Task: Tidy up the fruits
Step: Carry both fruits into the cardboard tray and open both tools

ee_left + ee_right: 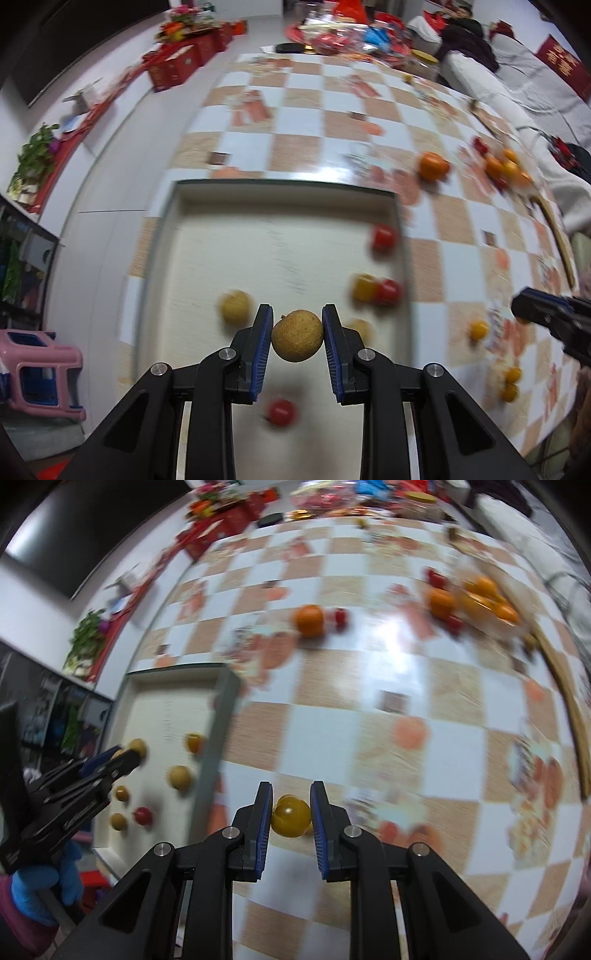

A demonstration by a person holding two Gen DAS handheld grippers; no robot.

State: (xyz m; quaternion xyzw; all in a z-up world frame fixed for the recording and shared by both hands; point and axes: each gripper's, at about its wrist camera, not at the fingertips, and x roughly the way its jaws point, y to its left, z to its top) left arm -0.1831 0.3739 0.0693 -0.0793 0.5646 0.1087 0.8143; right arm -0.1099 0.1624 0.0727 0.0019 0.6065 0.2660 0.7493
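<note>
My left gripper (pixel 297 334) is shut on a tan longan (pixel 297 336) and holds it above the pale tray (pixel 258 236). The tray holds another longan (pixel 235 307), red cherry tomatoes (pixel 383 238) and a yellow fruit (pixel 364 287). My right gripper (pixel 291 814) is shut on a yellow cherry tomato (pixel 291 815) above the checkered table, right of the tray (pixel 218 731). The left gripper also shows in the right wrist view (pixel 125 760), over the tray. The right gripper shows at the right edge of the left wrist view (pixel 524 306).
An orange (pixel 309 620) and a small red tomato (pixel 340 616) lie mid-table. A pile of oranges and tomatoes (pixel 476 598) sits far right. Small yellow fruits (pixel 479 329) lie right of the tray. Clutter and red boxes (pixel 177 66) stand at the far end.
</note>
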